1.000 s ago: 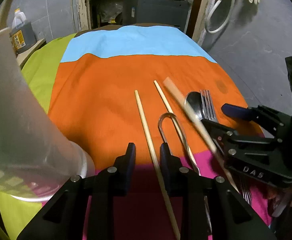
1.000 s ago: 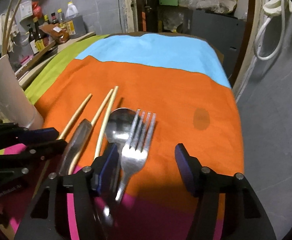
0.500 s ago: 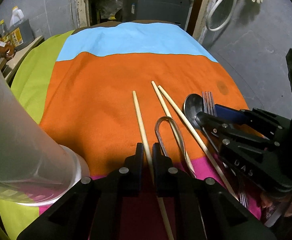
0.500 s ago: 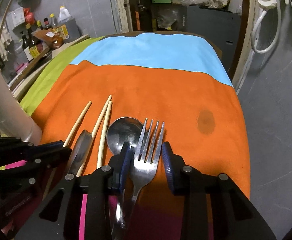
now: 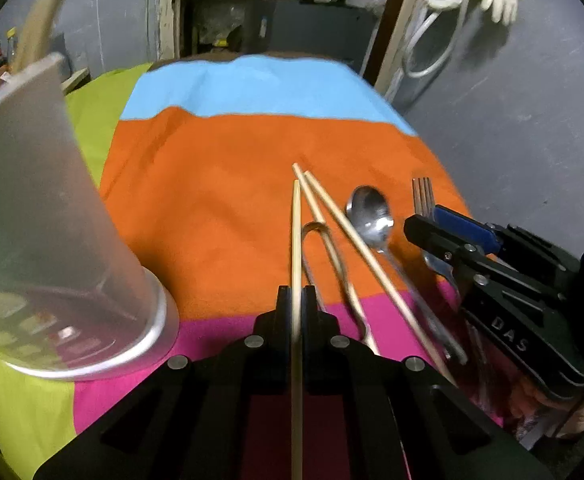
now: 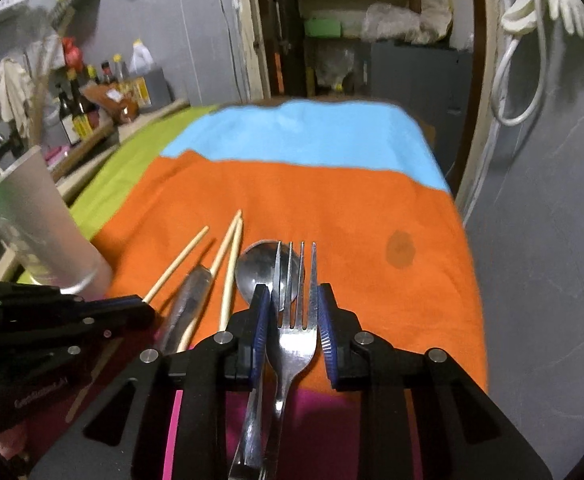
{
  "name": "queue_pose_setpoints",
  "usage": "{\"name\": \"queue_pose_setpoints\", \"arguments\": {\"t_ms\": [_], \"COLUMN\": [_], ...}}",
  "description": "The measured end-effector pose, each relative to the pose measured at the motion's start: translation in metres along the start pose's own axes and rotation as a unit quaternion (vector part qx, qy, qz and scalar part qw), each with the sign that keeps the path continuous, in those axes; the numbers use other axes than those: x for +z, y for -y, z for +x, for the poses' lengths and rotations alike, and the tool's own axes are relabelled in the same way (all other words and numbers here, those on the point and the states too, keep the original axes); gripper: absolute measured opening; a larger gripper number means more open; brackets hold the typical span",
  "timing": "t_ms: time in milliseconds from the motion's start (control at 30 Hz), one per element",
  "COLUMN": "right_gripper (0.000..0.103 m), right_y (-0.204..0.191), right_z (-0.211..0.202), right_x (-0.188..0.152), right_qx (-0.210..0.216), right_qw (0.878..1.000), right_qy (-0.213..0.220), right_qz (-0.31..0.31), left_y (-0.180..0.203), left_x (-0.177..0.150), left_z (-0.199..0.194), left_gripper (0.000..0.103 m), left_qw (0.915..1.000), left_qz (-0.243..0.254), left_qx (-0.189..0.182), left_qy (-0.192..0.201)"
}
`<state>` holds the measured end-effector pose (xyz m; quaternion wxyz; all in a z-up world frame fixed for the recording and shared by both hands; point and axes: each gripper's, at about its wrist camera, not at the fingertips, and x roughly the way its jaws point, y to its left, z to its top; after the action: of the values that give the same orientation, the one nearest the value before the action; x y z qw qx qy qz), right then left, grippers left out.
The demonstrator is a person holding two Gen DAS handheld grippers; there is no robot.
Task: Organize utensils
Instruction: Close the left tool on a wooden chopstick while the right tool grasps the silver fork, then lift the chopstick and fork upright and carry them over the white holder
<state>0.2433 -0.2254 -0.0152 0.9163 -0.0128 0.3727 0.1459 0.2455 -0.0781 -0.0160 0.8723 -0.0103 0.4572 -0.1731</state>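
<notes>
My left gripper is shut on a wooden chopstick and holds it above the cloth. Two more chopsticks, metal tongs and a spoon lie to its right. A frosted plastic cup with chopsticks in it stands at the left. My right gripper is shut on a metal fork and holds it over the spoon. The cup also shows at the left of the right wrist view.
The striped cloth covers the table; its right edge drops to a grey floor. Bottles stand on a shelf at the far left. A doorway with clutter lies beyond the table's far end.
Both grippers have closed fully and risen: the left has lifted its chopstick off the cloth, the right has lifted the fork. The cup looks tilted and nearer in the left view.
</notes>
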Motion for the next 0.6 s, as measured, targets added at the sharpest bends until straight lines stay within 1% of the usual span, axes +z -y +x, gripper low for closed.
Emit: {"name": "queue_pose_setpoints", "arguments": {"t_ms": [67, 167, 267, 467, 600], "right_gripper": [0.022, 0.022, 0.022, 0.021, 0.021], "right_y": [-0.002, -0.009, -0.02, -0.039, -0.048], "right_z": [-0.011, -0.03, -0.048, -0.075, -0.09], "right_x": [-0.002, -0.007, -0.013, -0.022, -0.024], "right_qx": [0.009, 0.003, -0.007, -0.03, -0.036], "right_qw": [1.0, 0.998, 0.994, 0.983, 0.974], "right_qy": [0.025, 0.068, 0.106, 0.174, 0.214], "right_qz": [0.004, -0.007, -0.024, -0.055, -0.061], "left_y": [0.003, 0.006, 0.007, 0.011, 0.01], "left_x": [-0.003, -0.008, -0.013, -0.022, -0.027], "left_z": [-0.012, -0.026, -0.042, -0.073, -0.087], "left_gripper": [0.003, 0.003, 0.003, 0.003, 0.003], "left_qw": [0.9995, 0.9975, 0.9933, 0.981, 0.9724], "left_qz": [0.006, 0.009, 0.011, 0.016, 0.013], "left_qx": [-0.006, -0.016, -0.028, -0.023, -0.021], "left_qy": [0.031, 0.068, 0.112, 0.192, 0.232]}}
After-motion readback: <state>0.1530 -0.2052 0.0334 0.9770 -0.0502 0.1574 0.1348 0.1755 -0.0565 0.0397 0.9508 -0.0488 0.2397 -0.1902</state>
